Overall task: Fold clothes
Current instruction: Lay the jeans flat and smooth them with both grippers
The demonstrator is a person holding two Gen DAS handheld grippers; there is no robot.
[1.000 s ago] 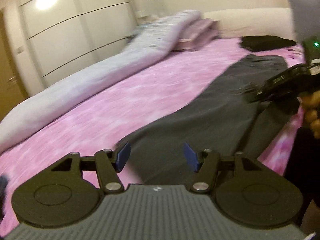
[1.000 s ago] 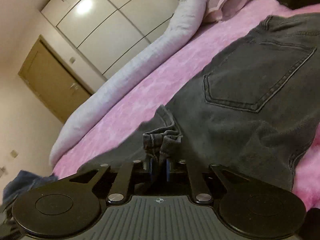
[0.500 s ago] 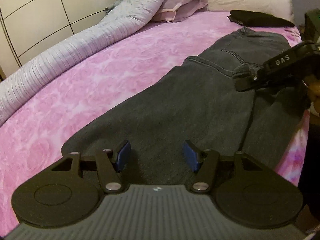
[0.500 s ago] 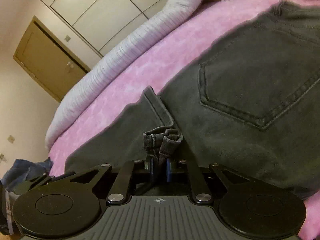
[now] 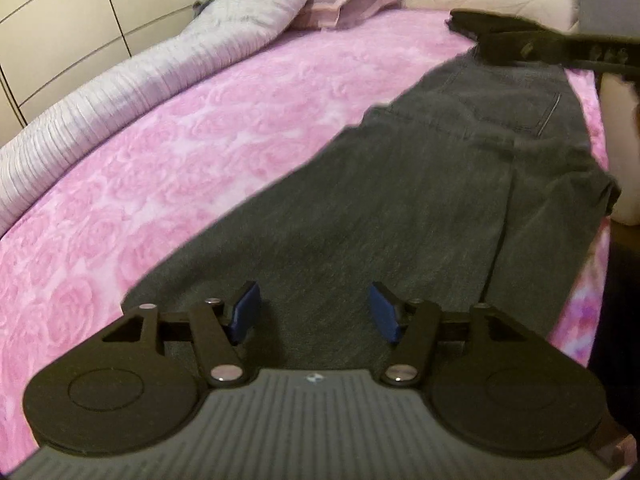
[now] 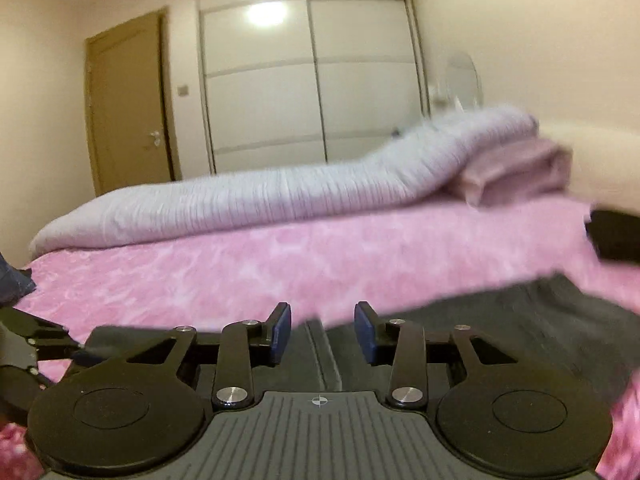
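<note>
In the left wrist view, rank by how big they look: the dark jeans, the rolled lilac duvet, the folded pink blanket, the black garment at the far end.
1. dark jeans, largest, though nearest the camera
2. rolled lilac duvet
3. folded pink blanket and black garment: both small, far and partly hidden, so I won't rank them.

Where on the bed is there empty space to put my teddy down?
The big bare patch is the pink bedspread, between the rolled grey duvet and the dark jeans. It is crowded near the head, with folded pink bedding and a black garment, and along the jeans side.
</note>
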